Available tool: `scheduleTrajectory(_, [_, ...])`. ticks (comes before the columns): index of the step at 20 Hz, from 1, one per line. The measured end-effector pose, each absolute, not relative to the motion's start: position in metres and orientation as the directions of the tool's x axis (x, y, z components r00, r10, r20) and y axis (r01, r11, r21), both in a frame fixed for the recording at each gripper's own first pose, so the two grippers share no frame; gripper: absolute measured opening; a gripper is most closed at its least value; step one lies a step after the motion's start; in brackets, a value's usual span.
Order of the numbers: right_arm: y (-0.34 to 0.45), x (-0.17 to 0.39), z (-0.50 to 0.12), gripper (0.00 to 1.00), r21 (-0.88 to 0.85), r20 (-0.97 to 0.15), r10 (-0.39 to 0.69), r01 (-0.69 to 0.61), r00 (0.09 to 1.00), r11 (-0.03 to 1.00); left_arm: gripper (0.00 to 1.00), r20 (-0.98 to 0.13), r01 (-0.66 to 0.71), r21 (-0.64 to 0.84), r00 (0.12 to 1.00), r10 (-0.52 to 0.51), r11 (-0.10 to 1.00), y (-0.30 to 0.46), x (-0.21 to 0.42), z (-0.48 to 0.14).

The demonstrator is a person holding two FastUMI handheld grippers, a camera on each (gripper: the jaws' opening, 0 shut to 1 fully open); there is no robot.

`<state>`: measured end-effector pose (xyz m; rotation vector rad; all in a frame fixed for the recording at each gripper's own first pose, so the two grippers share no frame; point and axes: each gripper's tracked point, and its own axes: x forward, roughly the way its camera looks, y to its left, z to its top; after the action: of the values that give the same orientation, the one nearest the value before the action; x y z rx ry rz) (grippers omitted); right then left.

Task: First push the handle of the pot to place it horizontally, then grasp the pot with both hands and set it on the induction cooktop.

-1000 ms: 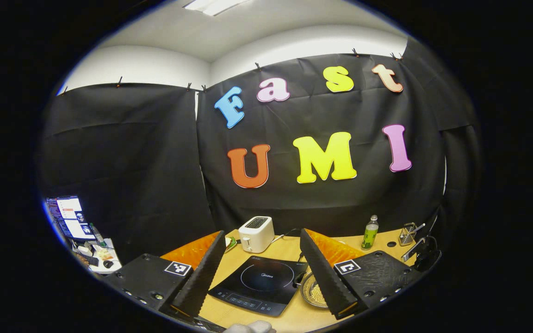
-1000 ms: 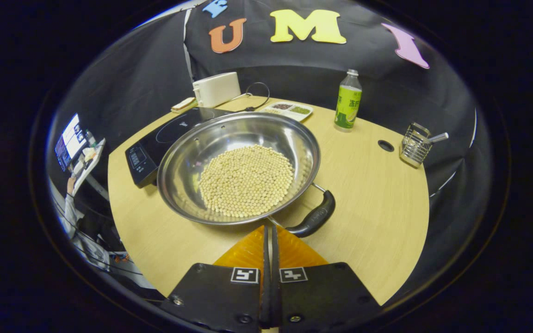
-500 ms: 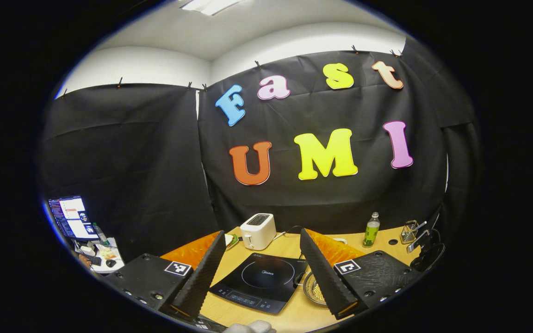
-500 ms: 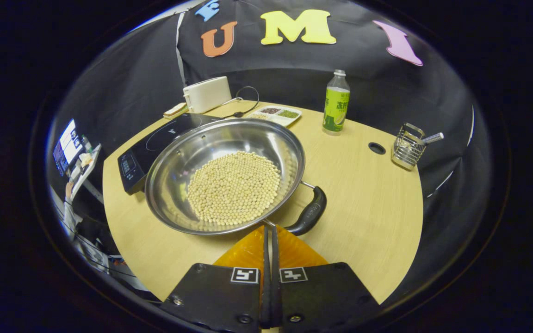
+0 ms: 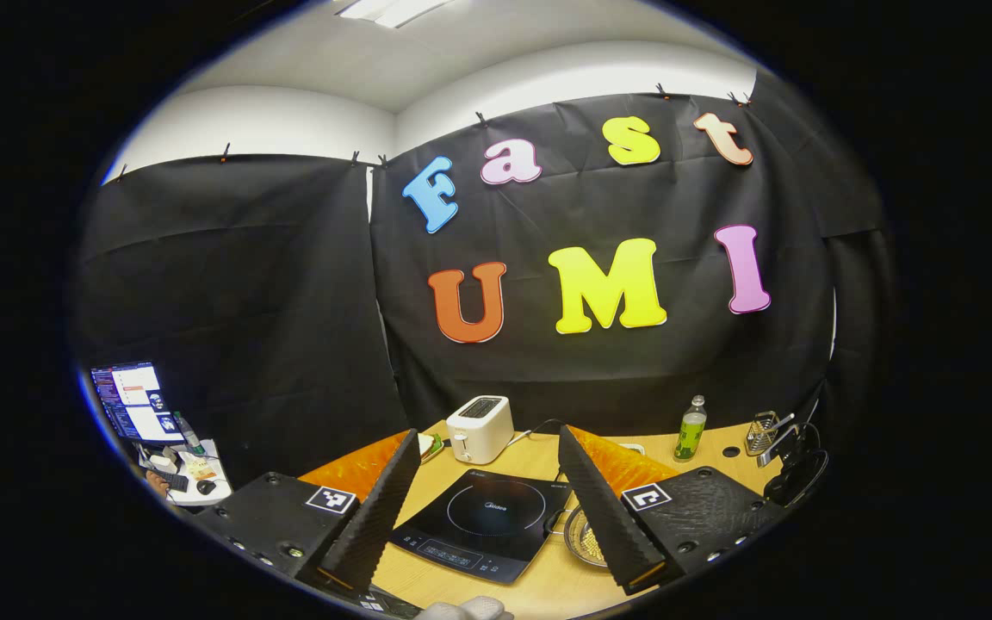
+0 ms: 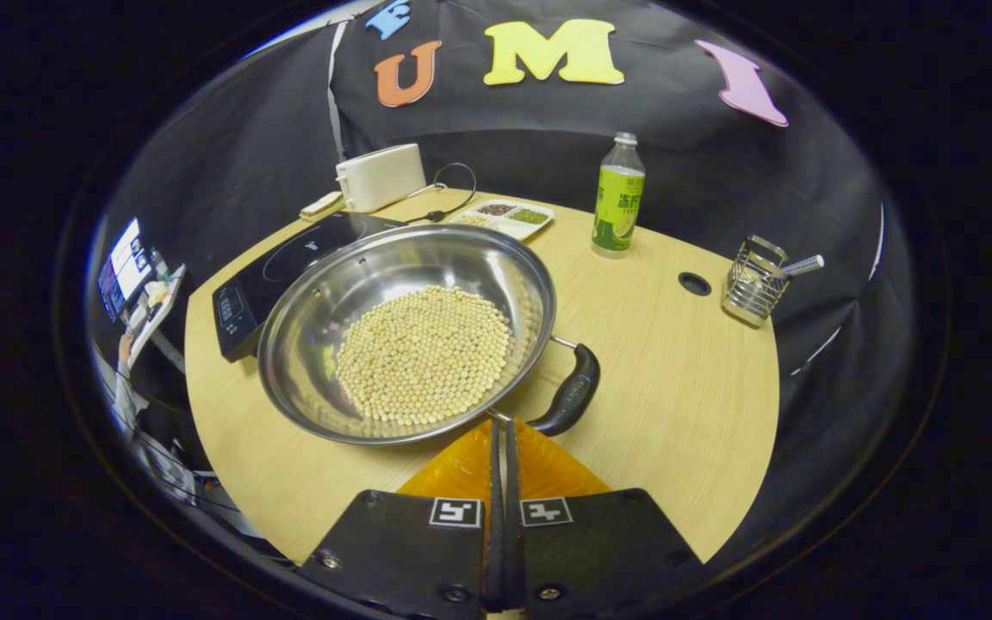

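Steel pot (image 6: 306, 344) abuts cooktop (image 6: 289, 263); bottle (image 6: 617, 209), toaster (image 6: 380, 176) behind.

The pot (image 6: 406, 331) sits on the table (image 6: 677, 413), the induction cooktop (image 6: 285, 267) just left, toaster (image 6: 378, 176) far behind, bottle (image 6: 617, 209) far right.

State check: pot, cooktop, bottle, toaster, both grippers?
pot: on the table beside the cooktop, holds pale beans, handle toward the right gripper
induction cooktop: bare
bottle: upright, capped
toaster: upright, slots empty
left gripper: jaws open, holding nothing
right gripper: jaws shut, empty, near the pot rim
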<state>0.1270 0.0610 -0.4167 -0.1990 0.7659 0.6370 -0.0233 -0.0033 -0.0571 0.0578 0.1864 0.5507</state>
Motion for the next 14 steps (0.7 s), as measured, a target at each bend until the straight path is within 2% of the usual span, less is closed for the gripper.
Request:
scheduleTrajectory(1, [0.06, 0.128, -0.417, 0.0, 0.053, -0.697, 0.462, -0.603, 0.548, 0.796, 0.96, -0.158, -0.515, 0.104, 0.836, 0.525, 0.851, -0.004, -0.024, -0.057])
scheduleTrajectory(2, [0.06, 0.129, -0.418, 0.04, 0.049, -0.699, 0.46, -0.605, 0.548, 0.795, 0.96, -0.159, -0.515, 0.103, 0.836, 0.526, 0.851, -0.005, -0.024, -0.057])
scheduleTrajectory(4, [0.056, 0.128, -0.416, 0.04, 0.032, -0.702, 0.446, -0.601, 0.555, 0.799, 0.96, -0.16, -0.516, 0.103, 0.835, 0.526, 0.85, -0.005, -0.024, -0.06])
scheduleTrajectory(6, [0.047, 0.131, -0.408, 0.04, -0.004, -0.691, 0.414, -0.576, 0.592, 0.817, 0.96, -0.169, -0.506, 0.106, 0.839, 0.517, 0.856, -0.006, -0.023, -0.064])
scheduleTrajectory(7, [0.042, 0.131, -0.403, 0.0, -0.027, -0.683, 0.397, -0.564, 0.613, 0.825, 0.96, -0.175, -0.494, 0.106, 0.845, 0.505, 0.863, -0.007, -0.022, -0.065])
scheduleTrajectory(8, [0.039, 0.129, -0.396, 0.04, -0.039, -0.671, 0.391, -0.557, 0.63, 0.83, 0.96, -0.174, -0.481, 0.108, 0.853, 0.493, 0.87, -0.008, -0.019, -0.066])
scheduleTrajectory(12, [0.03, 0.118, -0.369, 0.06, -0.046, -0.625, 0.366, -0.5, 0.69, 0.865, 0.96, -0.185, -0.403, 0.117, 0.889, 0.418, 0.908, -0.006, -0.003, -0.08])
scheduleTrajectory(13, [0.029, 0.114, -0.362, 0.29, -0.037, -0.617, 0.36, -0.483, 0.7, 0.875, 0.96, -0.191, -0.378, 0.108, 0.9, 0.393, 0.919, -0.006, 0.002, -0.086])
scheduleTrajectory(14, [0.028, 0.113, -0.356, 0.43, -0.038, -0.609, 0.337, -0.451, 0.718, 0.891, 0.96, -0.198, -0.355, 0.101, 0.908, 0.368, 0.93, -0.003, 0.007, -0.092])
